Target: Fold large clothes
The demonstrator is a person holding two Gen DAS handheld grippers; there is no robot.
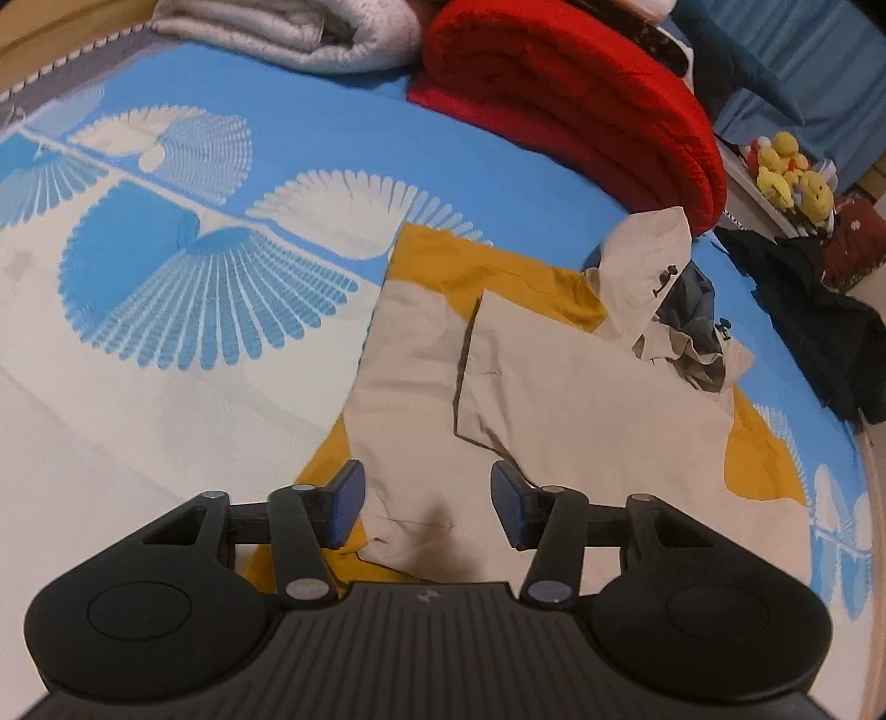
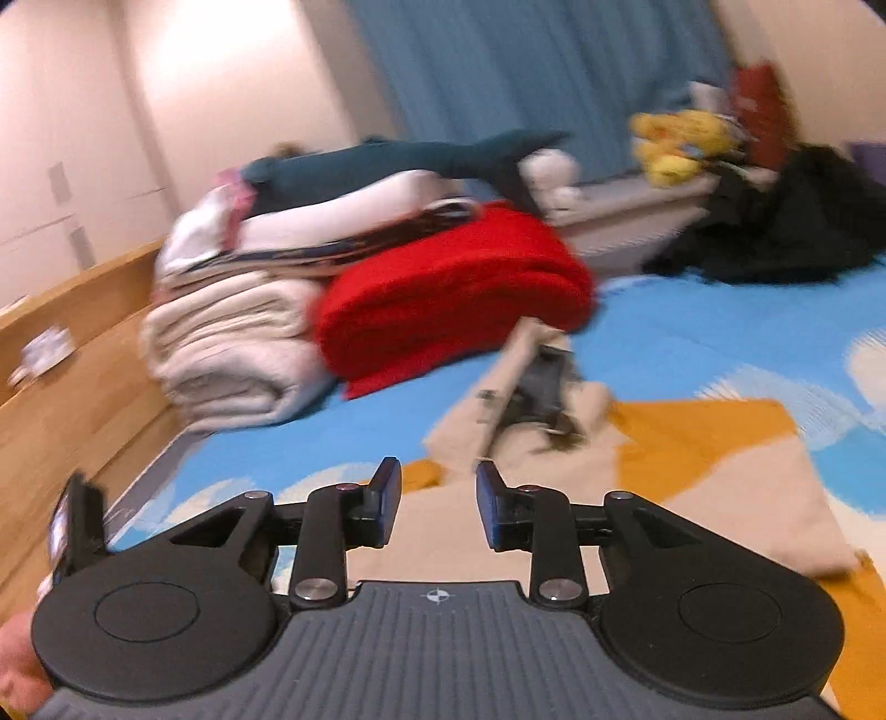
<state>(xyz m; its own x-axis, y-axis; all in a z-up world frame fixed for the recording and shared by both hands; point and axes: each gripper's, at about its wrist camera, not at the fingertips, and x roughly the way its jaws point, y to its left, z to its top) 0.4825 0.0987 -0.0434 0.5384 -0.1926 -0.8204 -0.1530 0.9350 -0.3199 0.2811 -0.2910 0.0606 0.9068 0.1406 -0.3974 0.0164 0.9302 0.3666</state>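
Observation:
A beige and mustard-yellow jacket (image 1: pixel 559 382) lies spread flat on the blue patterned bed (image 1: pixel 166 288), its sleeves folded inward and its hood (image 1: pixel 653 266) crumpled at the far end. My left gripper (image 1: pixel 427 507) is open and empty, just above the jacket's near hem. In the right wrist view, which is blurred, the same jacket (image 2: pixel 720 476) lies ahead with its hood (image 2: pixel 542 387) at the far side. My right gripper (image 2: pixel 438 504) is open and empty above the jacket's edge.
A folded red blanket (image 1: pixel 581 105) and folded white quilts (image 1: pixel 310 33) are stacked at the bed's far end. A dark garment pile (image 1: pixel 814 310) lies at the right edge. Yellow plush toys (image 1: pixel 786 171) sit on a ledge. A wooden bed frame (image 2: pixel 66 376) runs along the left.

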